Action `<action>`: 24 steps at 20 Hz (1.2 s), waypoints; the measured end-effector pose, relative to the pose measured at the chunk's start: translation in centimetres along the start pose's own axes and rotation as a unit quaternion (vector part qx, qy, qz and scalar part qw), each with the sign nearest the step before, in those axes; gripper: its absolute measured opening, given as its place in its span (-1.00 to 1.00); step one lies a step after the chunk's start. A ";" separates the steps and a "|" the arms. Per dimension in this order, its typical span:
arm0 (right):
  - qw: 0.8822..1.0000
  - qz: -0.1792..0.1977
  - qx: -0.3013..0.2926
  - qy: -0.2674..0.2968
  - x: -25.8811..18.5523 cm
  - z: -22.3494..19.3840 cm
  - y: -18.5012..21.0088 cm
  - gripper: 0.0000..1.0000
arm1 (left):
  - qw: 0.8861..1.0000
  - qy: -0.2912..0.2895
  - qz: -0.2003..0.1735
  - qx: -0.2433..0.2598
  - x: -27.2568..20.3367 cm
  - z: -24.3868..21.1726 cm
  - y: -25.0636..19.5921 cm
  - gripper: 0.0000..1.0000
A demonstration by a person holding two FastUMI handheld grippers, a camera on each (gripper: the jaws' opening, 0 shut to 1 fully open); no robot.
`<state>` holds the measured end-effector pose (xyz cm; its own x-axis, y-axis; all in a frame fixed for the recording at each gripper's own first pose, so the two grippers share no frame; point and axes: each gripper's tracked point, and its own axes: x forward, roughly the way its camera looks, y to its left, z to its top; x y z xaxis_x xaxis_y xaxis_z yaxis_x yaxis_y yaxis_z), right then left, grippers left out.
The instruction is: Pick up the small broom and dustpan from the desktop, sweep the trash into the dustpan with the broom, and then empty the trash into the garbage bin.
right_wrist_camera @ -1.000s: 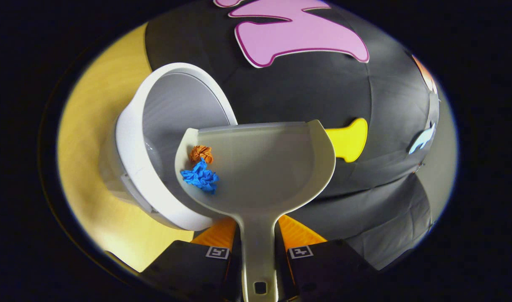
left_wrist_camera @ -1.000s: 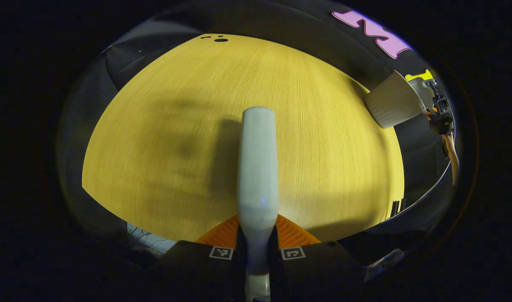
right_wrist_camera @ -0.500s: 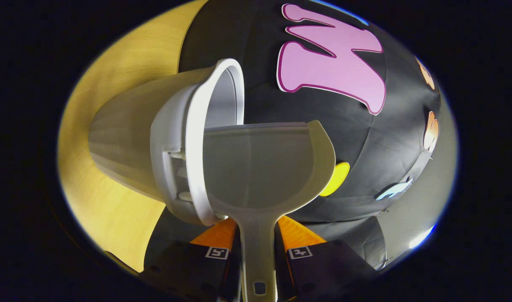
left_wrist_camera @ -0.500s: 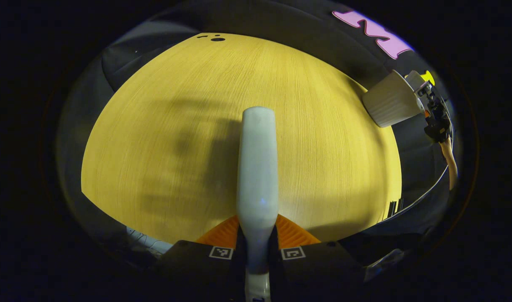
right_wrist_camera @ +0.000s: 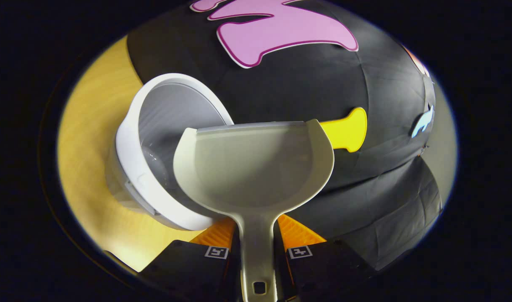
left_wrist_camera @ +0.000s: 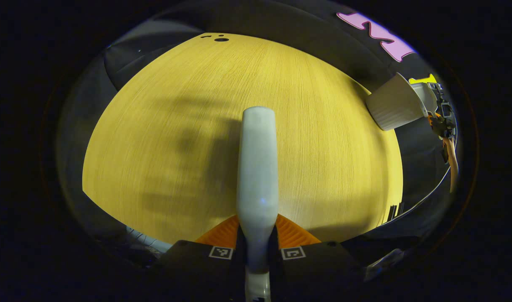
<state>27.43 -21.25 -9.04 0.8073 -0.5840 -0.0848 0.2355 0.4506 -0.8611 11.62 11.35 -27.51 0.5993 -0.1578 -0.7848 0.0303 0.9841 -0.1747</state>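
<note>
In the right gripper view, the dustpan [right_wrist_camera: 256, 167] is clamped by its handle in the right tongs [right_wrist_camera: 258, 245], long axis running straight ahead, its bare scoop over the rim of the garbage bin [right_wrist_camera: 155, 167] at the desk [right_wrist_camera: 92, 134] edge. In the left gripper view, the broom [left_wrist_camera: 258, 167] handle is gripped by the left tongs [left_wrist_camera: 257, 239], pointing forward over the desk.

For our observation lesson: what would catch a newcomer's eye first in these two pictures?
In the right gripper view, the pale dustpan fills the centre, gripped by its handle and bare of trash, with the white garbage bin open just behind it on the left. In the left gripper view, the broom handle juts up the middle over the yellow desktop.
</note>
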 end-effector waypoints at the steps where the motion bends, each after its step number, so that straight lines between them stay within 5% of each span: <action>1: 0.999 0.011 0.033 -0.009 -0.1 0.5 -0.1 -0.27 | 1.000 -0.003 0.000 0.000 -0.2 0.3 -0.1 -0.46; 8: 0.988 -0.001 0.140 -0.065 -5.4 5.6 -3.8 -0.29 | 1.000 -0.013 -0.005 0.006 -0.8 1.1 -0.1 -0.48; 17: 0.964 0.063 0.239 -0.103 -15.0 9.2 -5.0 -0.29 | 0.994 -0.076 0.013 0.081 -3.2 1.4 0.0 -0.48; 24: 0.915 0.175 0.339 -0.131 -25.1 11.8 -0.5 -0.29 | 0.989 -0.113 0.002 0.096 -4.2 1.7 -0.8 -0.46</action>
<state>13.40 1.13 -0.57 0.9784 -0.1829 -0.0967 0.1483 0.9459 -0.2886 10.49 11.38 -23.07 0.7628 -0.1531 -0.6283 0.1657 0.9854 -0.0389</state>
